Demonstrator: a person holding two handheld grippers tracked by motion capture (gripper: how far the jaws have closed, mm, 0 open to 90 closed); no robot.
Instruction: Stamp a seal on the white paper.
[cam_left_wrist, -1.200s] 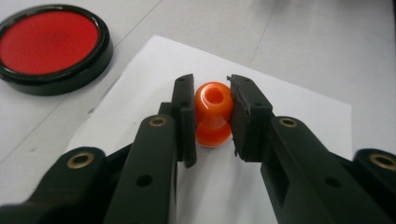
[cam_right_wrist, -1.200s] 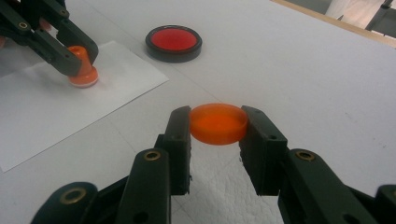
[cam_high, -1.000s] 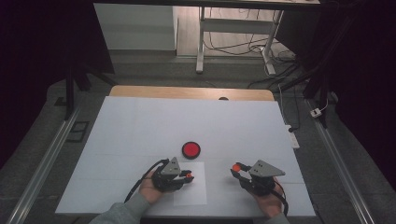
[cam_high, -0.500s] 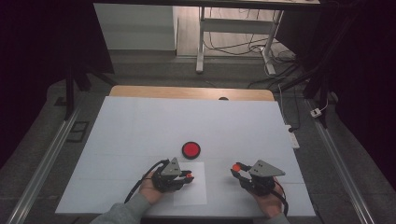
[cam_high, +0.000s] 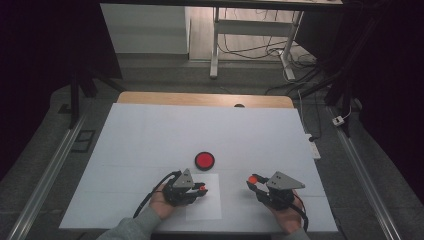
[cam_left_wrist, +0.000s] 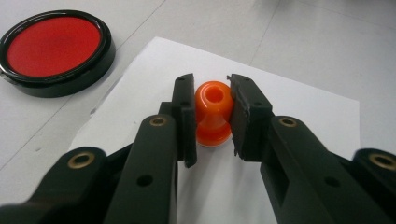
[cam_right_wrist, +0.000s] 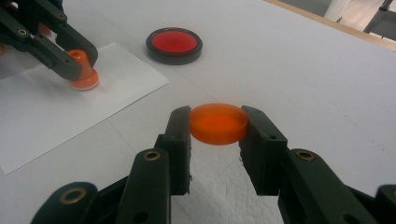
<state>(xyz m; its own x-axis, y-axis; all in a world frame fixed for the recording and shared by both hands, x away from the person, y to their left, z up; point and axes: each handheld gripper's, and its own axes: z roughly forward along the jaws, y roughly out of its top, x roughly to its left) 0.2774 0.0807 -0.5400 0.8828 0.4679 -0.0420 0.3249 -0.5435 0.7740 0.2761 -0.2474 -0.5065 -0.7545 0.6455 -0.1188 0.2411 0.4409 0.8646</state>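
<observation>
My left gripper (cam_left_wrist: 212, 114) is shut on an orange stamp (cam_left_wrist: 213, 112) that stands upright with its base on a white sheet of paper (cam_left_wrist: 299, 107). In the high view that gripper (cam_high: 201, 188) sits over the paper (cam_high: 205, 207) near the table's front. My right gripper (cam_right_wrist: 217, 123) is shut on a round orange cap (cam_right_wrist: 218, 123), held just above the table. From above, the right gripper (cam_high: 252, 179) is to the right of the paper. A red ink pad (cam_high: 204, 160) in a black rim lies just beyond the paper.
The white table surface (cam_high: 150, 140) stretches far beyond the ink pad (cam_right_wrist: 173, 44), with a wooden edge (cam_high: 200, 99) at the back. Metal rails (cam_high: 45, 180) run along both sides. A desk frame and cables stand on the floor behind.
</observation>
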